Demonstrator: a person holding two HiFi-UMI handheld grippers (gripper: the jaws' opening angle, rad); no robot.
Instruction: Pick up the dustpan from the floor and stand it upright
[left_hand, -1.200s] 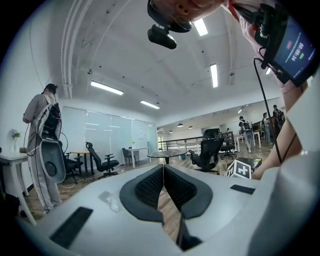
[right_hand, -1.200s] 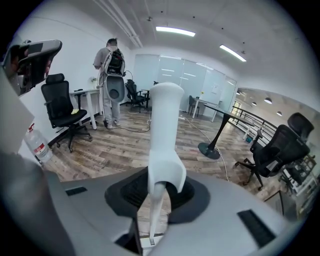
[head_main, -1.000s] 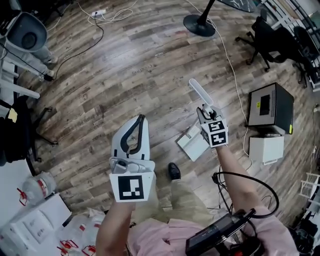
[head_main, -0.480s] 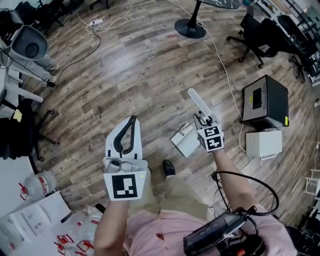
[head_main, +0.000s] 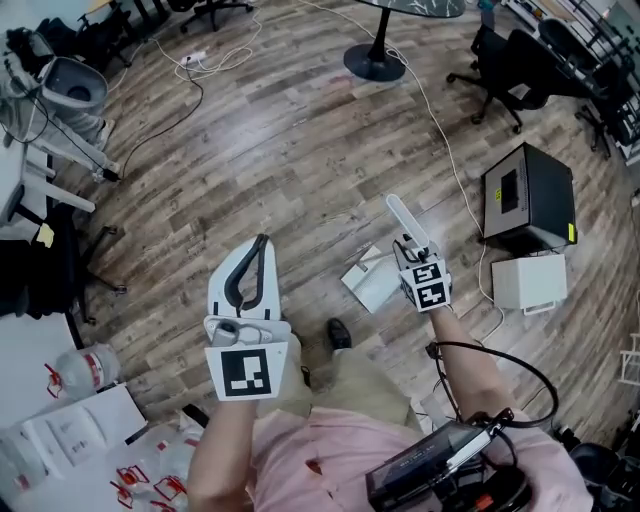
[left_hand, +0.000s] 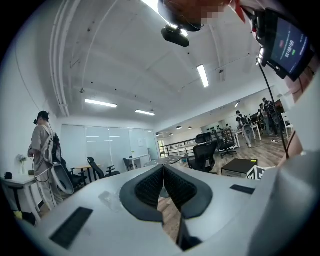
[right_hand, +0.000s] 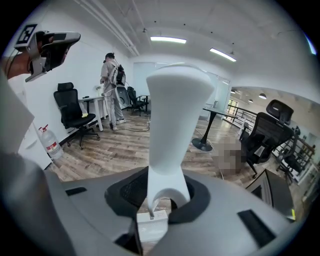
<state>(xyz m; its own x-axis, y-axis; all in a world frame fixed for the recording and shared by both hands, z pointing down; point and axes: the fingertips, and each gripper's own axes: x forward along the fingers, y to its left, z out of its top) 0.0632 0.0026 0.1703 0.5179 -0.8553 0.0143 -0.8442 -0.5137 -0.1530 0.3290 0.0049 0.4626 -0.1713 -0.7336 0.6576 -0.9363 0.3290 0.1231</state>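
The white dustpan hangs off the wooden floor, its long handle (head_main: 401, 215) pointing up and away and its pan (head_main: 371, 281) hanging below near my shoe. My right gripper (head_main: 411, 244) is shut on the handle's lower part. In the right gripper view the handle (right_hand: 172, 120) rises between the jaws and the pan (right_hand: 152, 228) shows beneath them. My left gripper (head_main: 262, 244) is held to the left at about the same height, shut, with nothing in it. Its dark pads (left_hand: 150, 187) meet in the left gripper view.
A black box (head_main: 527, 193) and a white box (head_main: 528, 282) stand on the floor to the right, with a cable (head_main: 451, 150) running past them. A round stand base (head_main: 375, 63) and office chairs (head_main: 510, 60) are farther off. A water bottle (head_main: 86, 368) and papers (head_main: 60, 440) lie lower left.
The head view has shifted, so the floor things sit a little differently. The right gripper still holds the dustpan the same way; the left gripper has barely moved.
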